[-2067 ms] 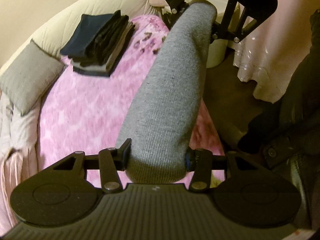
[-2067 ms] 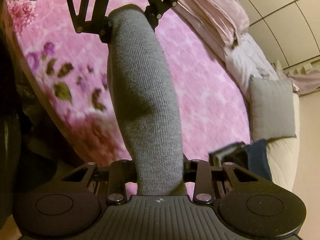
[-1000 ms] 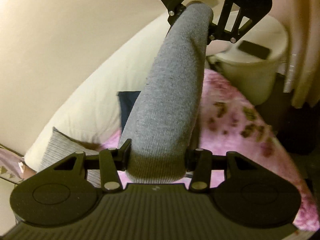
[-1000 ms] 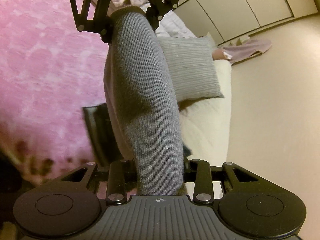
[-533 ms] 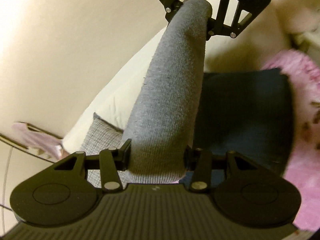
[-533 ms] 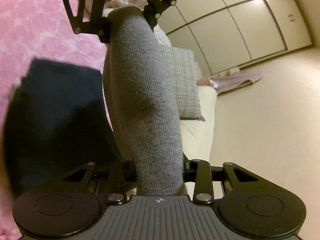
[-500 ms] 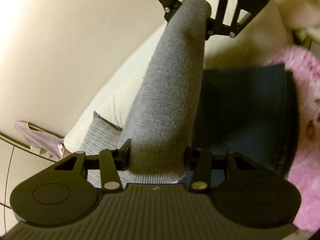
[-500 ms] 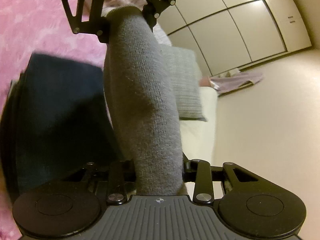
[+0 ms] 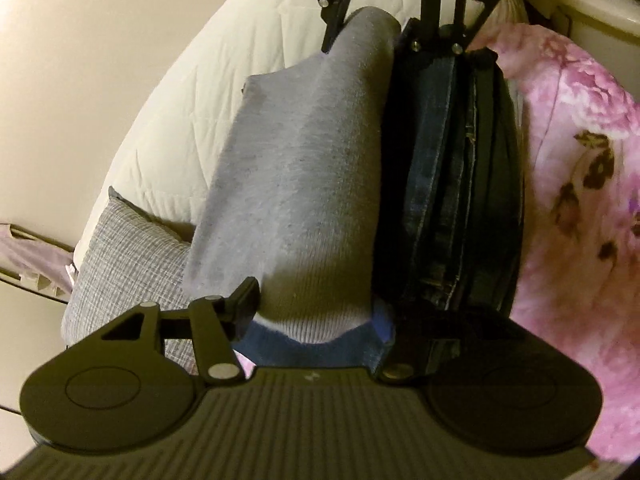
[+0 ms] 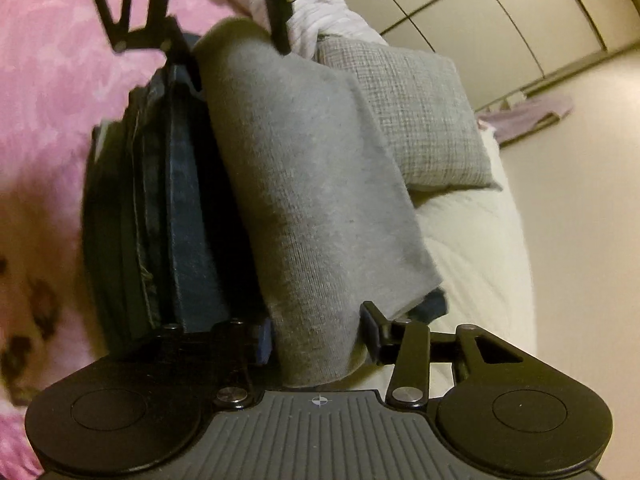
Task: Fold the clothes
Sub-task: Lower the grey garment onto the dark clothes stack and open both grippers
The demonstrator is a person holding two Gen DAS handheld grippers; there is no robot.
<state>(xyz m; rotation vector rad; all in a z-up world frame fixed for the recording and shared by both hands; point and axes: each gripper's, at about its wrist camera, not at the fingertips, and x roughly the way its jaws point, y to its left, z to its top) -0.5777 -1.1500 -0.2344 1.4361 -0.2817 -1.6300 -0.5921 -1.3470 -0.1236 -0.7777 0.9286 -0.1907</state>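
Surface: pink floral bedspread [image 9: 580, 168], dark folded stack [image 9: 472, 184].
Garment: grey knit [image 9: 304, 184], long axis 6–12 o'clock between both claws.
Left gripper [image 9: 320, 312]: jaws opening, knit between.
Right gripper [image 10: 320, 336]: jaws opening, knit between.

A pink floral blanket [image 9: 580, 168], grey cushion [image 10: 416, 120] and cream quilt [image 9: 200, 92] under warm light.

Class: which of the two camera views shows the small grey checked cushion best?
The right wrist view: the small grey checked cushion lies nearly whole beyond the folded grey knit garment. The left wrist view shows only part of it, cut off by the garment and gripper.
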